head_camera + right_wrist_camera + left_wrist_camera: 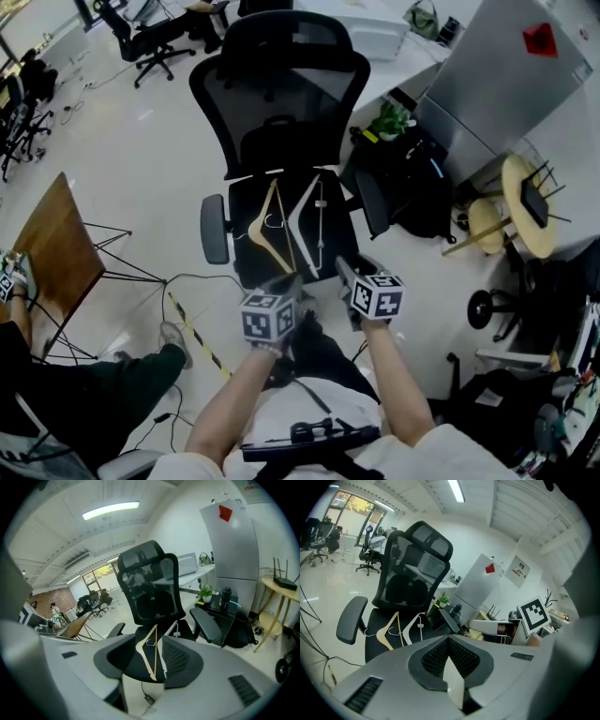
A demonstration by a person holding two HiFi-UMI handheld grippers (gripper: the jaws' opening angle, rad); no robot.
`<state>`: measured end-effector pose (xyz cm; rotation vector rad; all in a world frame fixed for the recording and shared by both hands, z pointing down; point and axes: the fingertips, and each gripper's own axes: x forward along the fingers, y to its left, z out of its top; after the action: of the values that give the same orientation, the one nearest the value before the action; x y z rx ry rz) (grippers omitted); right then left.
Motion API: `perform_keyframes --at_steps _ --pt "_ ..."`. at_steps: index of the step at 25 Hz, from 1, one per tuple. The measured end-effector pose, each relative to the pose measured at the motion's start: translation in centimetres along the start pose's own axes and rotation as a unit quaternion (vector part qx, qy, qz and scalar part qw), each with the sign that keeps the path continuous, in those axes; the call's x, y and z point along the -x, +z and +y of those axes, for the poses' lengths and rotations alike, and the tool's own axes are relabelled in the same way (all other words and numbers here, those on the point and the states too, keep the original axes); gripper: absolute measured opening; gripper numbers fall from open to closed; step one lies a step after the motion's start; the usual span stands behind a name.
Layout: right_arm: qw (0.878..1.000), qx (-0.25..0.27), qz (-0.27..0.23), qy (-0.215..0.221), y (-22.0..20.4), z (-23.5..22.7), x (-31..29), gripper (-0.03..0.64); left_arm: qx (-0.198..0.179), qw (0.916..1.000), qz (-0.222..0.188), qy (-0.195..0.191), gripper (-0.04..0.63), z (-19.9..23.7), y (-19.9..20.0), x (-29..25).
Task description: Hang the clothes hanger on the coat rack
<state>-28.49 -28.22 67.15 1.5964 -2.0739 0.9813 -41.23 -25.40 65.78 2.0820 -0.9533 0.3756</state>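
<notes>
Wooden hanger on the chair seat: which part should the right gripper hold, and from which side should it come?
The wooden hanger lies flat on the seat, so take its near arm beside the neck, from above, one jaw on each side of the thin wood. That likely leaves the wire hook free for hanging. The right gripper is open.

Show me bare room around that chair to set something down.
Open floor lies left of the office chair, up to the wooden table. On the seat only a strip right of the white hanger is bare; the wooden hanger takes the left side. Right of the chair it is crowded with black bags and a plant.
</notes>
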Motion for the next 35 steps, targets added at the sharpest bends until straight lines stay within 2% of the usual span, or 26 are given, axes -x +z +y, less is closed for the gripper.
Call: perform_keyframes --at_steps 9,17,25,35 --pt "0.994 0.053 0.093 0.019 -1.7 -2.7 -12.2 0.219 0.047 0.9978 0.011 0.045 -0.002 4.3 0.3 -7.0" --pt "0.982 0.095 0.157 0.037 -6.4 -3.5 -22.2 0.233 0.082 0.9936 0.013 0.077 -0.002 9.3 -1.8 -12.8" --pt "0.972 0.118 0.198 0.037 -11.3 -4.0 -29.5 0.233 0.123 0.9851 0.017 0.119 -0.002 15.9 -4.8 -15.9" --pt "0.962 0.150 0.229 0.019 -14.2 -4.9 -35.6 0.233 0.158 0.9779 0.013 0.136 -0.002 18.8 -7.3 -17.7"
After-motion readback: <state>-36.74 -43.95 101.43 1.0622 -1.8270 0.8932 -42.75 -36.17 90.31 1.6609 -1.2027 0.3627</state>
